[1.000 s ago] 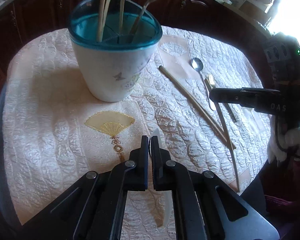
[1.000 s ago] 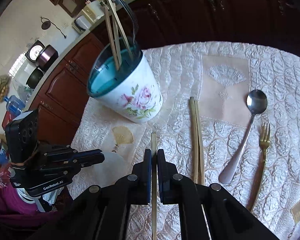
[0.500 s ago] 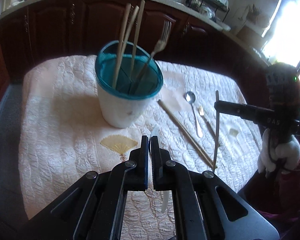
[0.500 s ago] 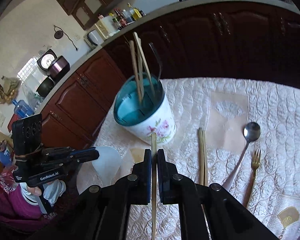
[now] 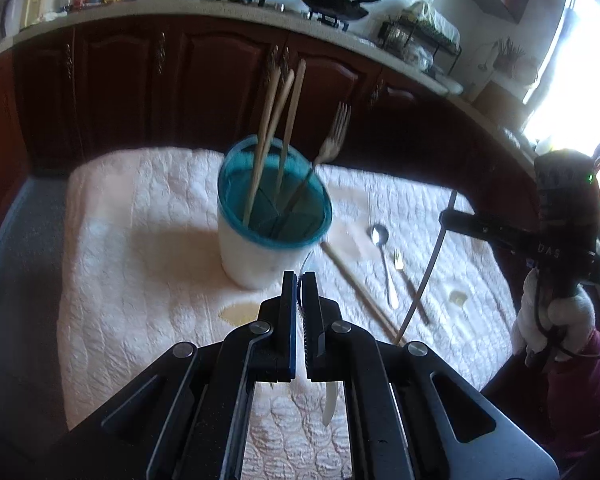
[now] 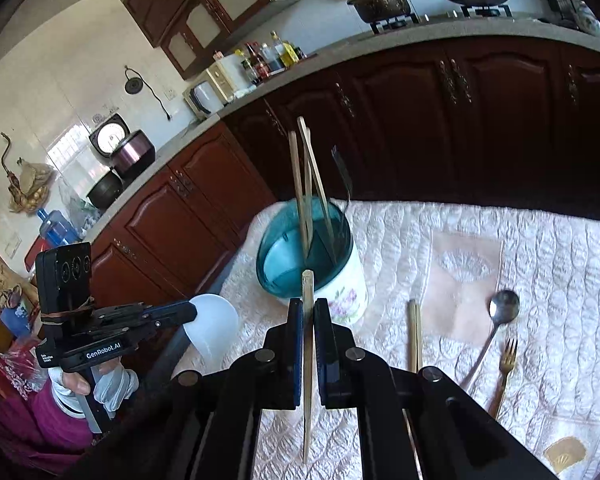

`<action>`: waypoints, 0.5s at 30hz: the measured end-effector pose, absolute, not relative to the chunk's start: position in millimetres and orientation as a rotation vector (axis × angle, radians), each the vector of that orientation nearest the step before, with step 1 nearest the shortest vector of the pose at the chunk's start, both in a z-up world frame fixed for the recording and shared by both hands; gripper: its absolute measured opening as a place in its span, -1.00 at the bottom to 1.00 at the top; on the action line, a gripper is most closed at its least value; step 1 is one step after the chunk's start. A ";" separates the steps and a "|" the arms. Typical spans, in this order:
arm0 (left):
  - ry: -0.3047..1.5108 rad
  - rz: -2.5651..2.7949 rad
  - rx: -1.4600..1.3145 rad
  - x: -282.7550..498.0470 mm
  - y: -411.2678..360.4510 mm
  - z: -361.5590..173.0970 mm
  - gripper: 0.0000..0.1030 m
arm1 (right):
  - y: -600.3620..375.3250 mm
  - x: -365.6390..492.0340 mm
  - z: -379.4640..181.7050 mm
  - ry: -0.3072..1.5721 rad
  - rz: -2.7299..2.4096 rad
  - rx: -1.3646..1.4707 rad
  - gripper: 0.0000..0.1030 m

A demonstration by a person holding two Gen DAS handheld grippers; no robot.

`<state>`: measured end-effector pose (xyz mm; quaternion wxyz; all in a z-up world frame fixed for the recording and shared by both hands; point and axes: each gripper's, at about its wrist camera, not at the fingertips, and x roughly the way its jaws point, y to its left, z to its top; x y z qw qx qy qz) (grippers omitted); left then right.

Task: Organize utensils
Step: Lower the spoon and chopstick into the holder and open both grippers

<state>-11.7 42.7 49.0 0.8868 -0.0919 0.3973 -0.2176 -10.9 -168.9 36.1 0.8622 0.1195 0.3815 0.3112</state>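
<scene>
My left gripper is shut on a white plastic spoon, lifted above the quilted tablecloth in front of the holder. My right gripper is shut on a single bamboo chopstick, which hangs steeply over the table's right side. The utensil holder, a white floral cup with a teal rim, stands upright ahead of both grippers with three chopsticks and a fork in it. A chopstick pair, a silver spoon and a gold fork lie flat on the cloth to its right.
Dark wooden cabinets and a counter with a stove run behind the table. A bright window is at the right. A gloved hand holds the right gripper beyond the table's right edge.
Both grippers have risen from the cloth, the left with the white spoon and the right with the chopstick. The holder now looks smaller and farther below.
</scene>
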 end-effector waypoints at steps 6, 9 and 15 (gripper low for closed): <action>0.724 -0.423 -0.200 7.6 51.3 86.5 -0.98 | -180.3 -1.5 78.3 0.710 0.658 0.283 -0.90; 0.663 -0.387 -0.192 21.5 51.5 102.6 -0.98 | -183.7 3.6 101.9 0.647 0.641 0.298 -0.90; 0.575 -0.309 -0.147 53.9 41.3 118.0 -0.98 | -182.3 18.9 144.5 0.526 0.574 0.292 -0.90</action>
